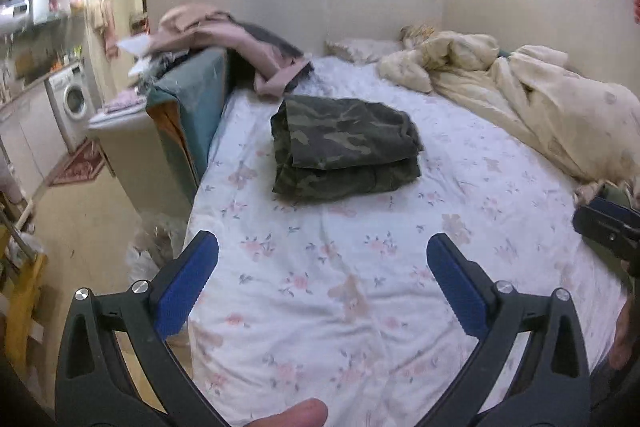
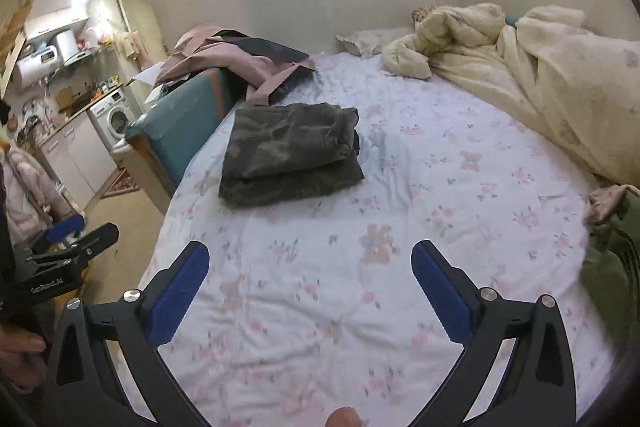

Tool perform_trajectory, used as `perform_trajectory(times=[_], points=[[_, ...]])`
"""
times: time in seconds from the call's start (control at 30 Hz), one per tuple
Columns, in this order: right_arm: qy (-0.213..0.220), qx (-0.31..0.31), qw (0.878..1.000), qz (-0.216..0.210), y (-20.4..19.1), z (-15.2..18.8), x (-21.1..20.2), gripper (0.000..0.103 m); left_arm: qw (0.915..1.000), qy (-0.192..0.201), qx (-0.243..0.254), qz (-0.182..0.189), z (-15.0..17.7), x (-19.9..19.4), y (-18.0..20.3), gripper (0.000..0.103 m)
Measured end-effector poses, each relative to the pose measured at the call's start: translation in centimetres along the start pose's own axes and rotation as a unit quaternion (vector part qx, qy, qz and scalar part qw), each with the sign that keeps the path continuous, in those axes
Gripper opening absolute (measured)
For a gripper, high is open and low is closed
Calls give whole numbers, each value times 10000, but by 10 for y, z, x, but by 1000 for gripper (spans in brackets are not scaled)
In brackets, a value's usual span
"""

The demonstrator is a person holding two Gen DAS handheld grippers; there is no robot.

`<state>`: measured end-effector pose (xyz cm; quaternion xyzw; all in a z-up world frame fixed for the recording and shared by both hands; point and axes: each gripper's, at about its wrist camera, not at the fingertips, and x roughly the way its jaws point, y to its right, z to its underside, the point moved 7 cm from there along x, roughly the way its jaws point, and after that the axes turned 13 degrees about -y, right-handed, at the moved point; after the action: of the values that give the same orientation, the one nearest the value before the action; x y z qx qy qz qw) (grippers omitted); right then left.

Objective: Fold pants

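Beneath both pairs of fingers spreads one bed (image 1: 360, 307), its sheet a thin, softly wrinkled white cotton printed with pale pink flowers. Beyond the fingertips and off to their right, one cream quilt (image 1: 540, 107) lies bunched in puffy, rumpled folds along the far side of the mattress, with one small pillow (image 1: 360, 49) just past it at the wall. Ahead and to the left of the fingers, one loose heap of pink and dark clothes (image 1: 240, 43) drapes over a teal-covered piece of furniture (image 1: 196, 95) standing against the bed's edge.

One pair of camouflage pants (image 1: 344, 151) lies on the sheet well ahead of the fingertips, clear of them and untouched: a heavy woven cloth in mottled green and brown, folded into a squarish stack of layered flaps with soft, slightly uneven edges. From the left wrist it sits straight ahead, between the lines of the two fingers; from the right wrist it sits ahead and toward the left finger's side (image 2: 288, 159).

The left gripper (image 1: 322, 255) has its two fingers spread as wide as they go, nothing between them but bare sheet. The right gripper (image 2: 310, 263) is likewise spread fully apart and empty. Each finger is a black, curved plastic arm faced with a ribbed blue pad (image 1: 188, 291), four pads in all.
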<state>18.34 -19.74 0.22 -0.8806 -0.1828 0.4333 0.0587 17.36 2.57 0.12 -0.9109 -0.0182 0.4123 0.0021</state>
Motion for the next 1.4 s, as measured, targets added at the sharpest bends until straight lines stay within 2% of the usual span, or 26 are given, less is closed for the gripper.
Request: perform_trajectory(times=[0.17,0.27,0.47,0.8,1.13,1.4], points=[[280,-221,9991,207,-13,26,-12,103,9999,134,54,-85,23,-16,5,103],[336,-155,9987,361,-14,35,-12,103,9999,89,-141,41,32,-16,2,103],[379,-169,9982,432,-26,48,-11,103,9997,177,-180,-72,40,-16,-1,103],[404,-104,9976,562,-24,46,-7,103,9995,151,-245,-99,46,-14,-2,103],[370,99,9980,495,-17,43,-5,103,9995,252,-164,-76,46,-15,2,103],[380,14,9979,527,-20,44,-3,103,9995,248,-187,-34,45,-16,1,103]])
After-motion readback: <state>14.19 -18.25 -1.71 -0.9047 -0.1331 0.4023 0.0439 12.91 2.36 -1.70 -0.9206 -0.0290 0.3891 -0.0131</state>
